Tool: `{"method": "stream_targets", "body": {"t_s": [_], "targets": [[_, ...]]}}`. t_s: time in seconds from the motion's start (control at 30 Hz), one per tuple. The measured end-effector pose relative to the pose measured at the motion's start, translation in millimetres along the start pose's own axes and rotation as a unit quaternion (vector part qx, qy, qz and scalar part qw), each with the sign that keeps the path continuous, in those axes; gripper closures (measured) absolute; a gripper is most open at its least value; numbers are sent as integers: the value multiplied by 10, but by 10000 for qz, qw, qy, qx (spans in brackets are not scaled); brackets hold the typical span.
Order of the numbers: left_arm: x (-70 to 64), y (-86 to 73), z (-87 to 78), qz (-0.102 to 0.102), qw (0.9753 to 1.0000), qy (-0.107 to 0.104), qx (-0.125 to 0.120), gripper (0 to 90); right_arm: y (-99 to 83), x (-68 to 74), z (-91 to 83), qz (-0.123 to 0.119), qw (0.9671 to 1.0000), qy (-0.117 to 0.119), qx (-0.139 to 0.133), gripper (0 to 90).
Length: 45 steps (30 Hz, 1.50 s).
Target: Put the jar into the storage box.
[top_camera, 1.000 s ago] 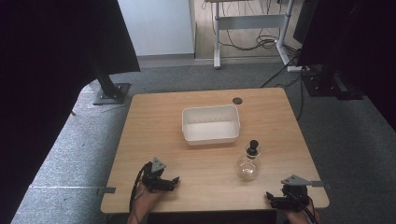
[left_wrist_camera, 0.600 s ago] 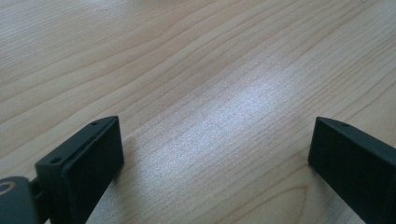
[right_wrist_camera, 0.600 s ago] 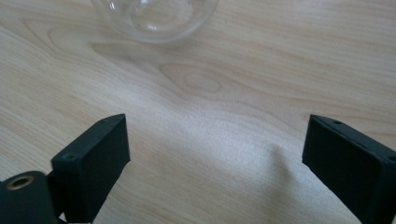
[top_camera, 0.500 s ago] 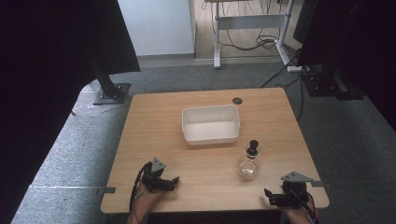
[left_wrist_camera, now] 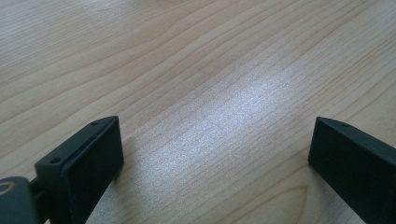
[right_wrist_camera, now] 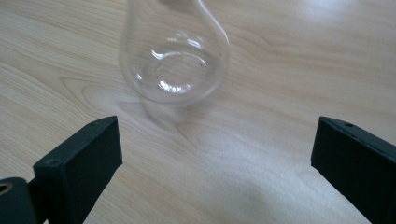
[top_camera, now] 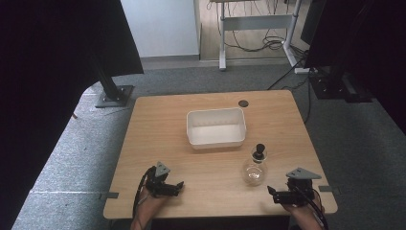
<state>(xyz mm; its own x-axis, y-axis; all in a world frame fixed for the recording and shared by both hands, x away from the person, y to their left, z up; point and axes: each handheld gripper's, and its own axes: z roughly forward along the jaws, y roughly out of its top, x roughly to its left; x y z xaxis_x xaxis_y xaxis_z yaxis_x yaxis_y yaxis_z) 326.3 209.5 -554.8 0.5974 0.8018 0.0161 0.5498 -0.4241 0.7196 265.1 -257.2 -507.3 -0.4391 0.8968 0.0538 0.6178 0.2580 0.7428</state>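
A clear round-bellied glass flask (top_camera: 254, 170) with a black stopper (top_camera: 259, 150) stands upright on the wooden table (top_camera: 163, 129), just in front of a white rectangular bin (top_camera: 216, 127). My right gripper (top_camera: 271, 192) rests open near the front right edge, jaws pointing left toward the flask. In the right gripper view the flask's bulb (right_wrist_camera: 173, 56) stands a short way ahead of the wide-apart jaws, nothing between them. My left gripper (top_camera: 179, 187) lies open at the front left, jaws pointing right. Bare wood (left_wrist_camera: 210, 116) lies between its jaws.
A small dark grommet (top_camera: 243, 103) sits in the table's far edge. Grey carpet surrounds the table. A black stand base (top_camera: 114, 96) is at the far left, and a desk frame with cables (top_camera: 258, 28) stands beyond.
My right gripper has shifted slightly left along the front edge toward the flask. The left gripper, flask and bin have stayed put.
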Motion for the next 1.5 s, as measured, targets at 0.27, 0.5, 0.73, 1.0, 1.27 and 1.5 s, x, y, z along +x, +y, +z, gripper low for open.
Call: {"method": "stream_targets", "body": {"t_s": [0.27, 0.5, 0.73, 1.0, 1.27, 1.5], "targets": [[1, 1, 1, 5, 10000, 1, 7, 26, 194, 21, 16, -48, 9999, 120, -96, 17], [2, 2, 0, 11, 10000, 0, 13, 25, 347, 45, 30, -39, 9996, 187, -228, 35], [0, 2, 2, -1, 10000, 0, 3, 25, 554, 94, 18, -114, 9989, 221, -392, 87], [0, 2, 2, -1, 10000, -1, 4, 25, 677, 150, 48, -179, 9986, 252, -435, 137], [0, 2, 2, -1, 10000, -2, 5, 25, 821, 211, 89, -305, 9984, 148, -444, 199], [-1, 2, 4, -9, 10000, -4, 0, 24, 922, 265, 125, -408, 9982, 107, -436, 247]]}}
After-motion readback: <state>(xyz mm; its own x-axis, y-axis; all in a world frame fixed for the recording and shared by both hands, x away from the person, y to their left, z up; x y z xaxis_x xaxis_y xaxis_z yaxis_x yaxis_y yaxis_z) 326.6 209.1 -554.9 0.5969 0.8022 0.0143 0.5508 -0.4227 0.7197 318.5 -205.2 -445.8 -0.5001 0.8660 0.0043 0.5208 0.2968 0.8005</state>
